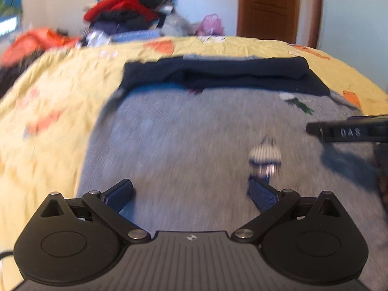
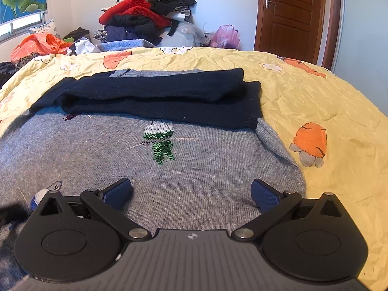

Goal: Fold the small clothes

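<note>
Grey sweater (image 2: pixel 206 169) spread flat on yellow quilt (image 2: pixel 315 92), both claws released above its near part.

Right gripper (image 2: pixel 191 191) and left gripper (image 1: pixel 191 194): jaws spread wide, nothing between. Sweater's body runs away from both; navy sleeves (image 2: pixel 157 97) lie folded crosswise at the far end. The right side edge lies nearer the right gripper. Beyond: clothes pile (image 2: pixel 145 17).

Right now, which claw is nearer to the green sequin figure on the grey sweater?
Right. The right claw is open, with the green sequin figure lying straight ahead of it. The left claw is farther off; the figure lies ahead and well to its right.
</note>
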`<state>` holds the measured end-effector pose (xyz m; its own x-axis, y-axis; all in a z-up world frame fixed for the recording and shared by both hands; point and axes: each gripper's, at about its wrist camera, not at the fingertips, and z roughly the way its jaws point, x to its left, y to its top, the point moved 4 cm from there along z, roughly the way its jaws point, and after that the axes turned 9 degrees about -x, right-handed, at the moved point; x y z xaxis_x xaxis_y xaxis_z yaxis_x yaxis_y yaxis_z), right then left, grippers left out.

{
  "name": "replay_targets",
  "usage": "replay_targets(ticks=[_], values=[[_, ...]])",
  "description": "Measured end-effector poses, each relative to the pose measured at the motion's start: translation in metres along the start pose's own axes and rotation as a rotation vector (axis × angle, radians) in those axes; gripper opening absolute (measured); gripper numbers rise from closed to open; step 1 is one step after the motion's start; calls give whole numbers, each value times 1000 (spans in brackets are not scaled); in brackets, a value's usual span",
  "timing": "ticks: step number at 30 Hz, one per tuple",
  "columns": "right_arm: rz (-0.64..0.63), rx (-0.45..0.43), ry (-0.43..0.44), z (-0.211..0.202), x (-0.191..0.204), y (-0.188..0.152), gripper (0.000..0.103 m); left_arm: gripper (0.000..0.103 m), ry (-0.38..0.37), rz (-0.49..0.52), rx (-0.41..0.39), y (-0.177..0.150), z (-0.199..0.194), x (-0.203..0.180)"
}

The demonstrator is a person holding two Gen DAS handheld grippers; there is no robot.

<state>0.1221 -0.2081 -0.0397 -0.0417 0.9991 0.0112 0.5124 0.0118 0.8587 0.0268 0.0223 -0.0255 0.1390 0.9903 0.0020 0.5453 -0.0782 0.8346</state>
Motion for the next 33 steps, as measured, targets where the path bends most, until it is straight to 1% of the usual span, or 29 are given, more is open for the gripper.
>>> replay_targets(ticks=[2,5,8,10,11,14,16,20,24,28,33], values=[[0,0,0,0,0,0,103,103,21,-1,0,-6,-10,4],[4,0,4,-2,-1,0,103,103,27,-3,7,-13,-22,4],[49,9,4,-15,-4,0,103,103,31,7,23,-17,-30,3],[85,40,43,-27,-3,-5,103,103,28,9,33,-20,-35,2],[70,47,56,-33,0,-9,103,103,28,13,33,-22,-38,1],[-55,42,37,-51,12,-24,103,103,34,11,30,-25,-41,1],[-92,6,43,-64,14,-33,103,103,38,7,33,-25,-40,0],[-62,34,63,-81,8,-43,103,103,48,-1,37,-25,-41,0],[-84,59,78,-98,6,-49,103,103,53,-8,46,-27,-46,0],[-78,52,93,-115,2,-60,103,103,56,-10,49,-31,-52,0],[-74,49,89,-130,-1,-70,103,103,52,-11,60,-38,-66,0]])
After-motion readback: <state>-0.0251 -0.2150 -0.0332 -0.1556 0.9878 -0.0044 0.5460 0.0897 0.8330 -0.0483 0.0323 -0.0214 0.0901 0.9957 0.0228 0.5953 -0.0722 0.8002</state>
